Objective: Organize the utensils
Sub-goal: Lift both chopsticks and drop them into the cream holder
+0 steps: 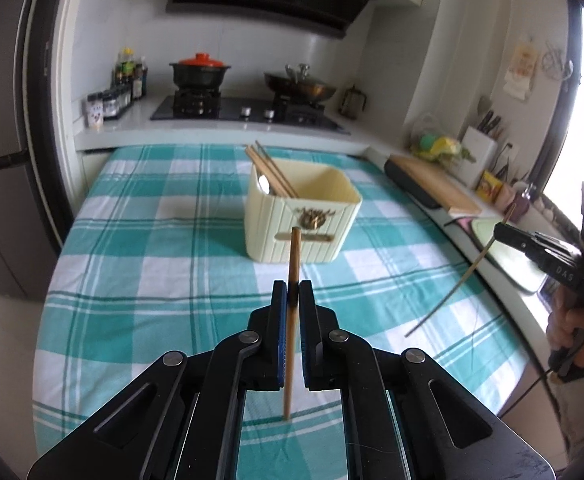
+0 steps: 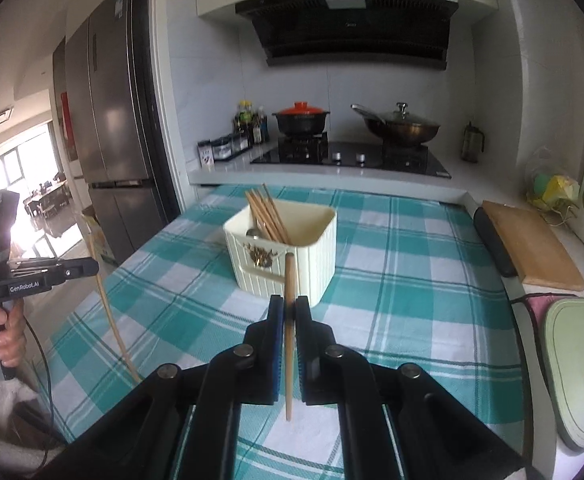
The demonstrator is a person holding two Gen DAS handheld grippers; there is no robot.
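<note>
My left gripper (image 1: 292, 292) is shut on a wooden chopstick (image 1: 294, 256), held nearly upright above the checked tablecloth (image 1: 164, 240). Just beyond it stands a cream utensil holder (image 1: 268, 232) with several chopsticks (image 1: 272, 172) and a spoon (image 1: 263, 185) inside. My right gripper (image 2: 290, 306) is shut on a second chopstick (image 2: 289, 276), also upright, in front of the same holder (image 2: 320, 256). Each view shows the other gripper off to the side: the right gripper (image 1: 500, 234) with its slanted chopstick (image 1: 464, 280), and the left gripper (image 2: 94, 268) with its chopstick (image 2: 110, 312).
A stove (image 1: 248, 114) with a red-lidded pot (image 1: 200, 72) and a wok (image 1: 300, 88) lies behind the table. A wooden cutting board (image 2: 532, 248) and a green board (image 2: 580, 368) sit along the right counter. A fridge (image 2: 108, 120) stands at the left.
</note>
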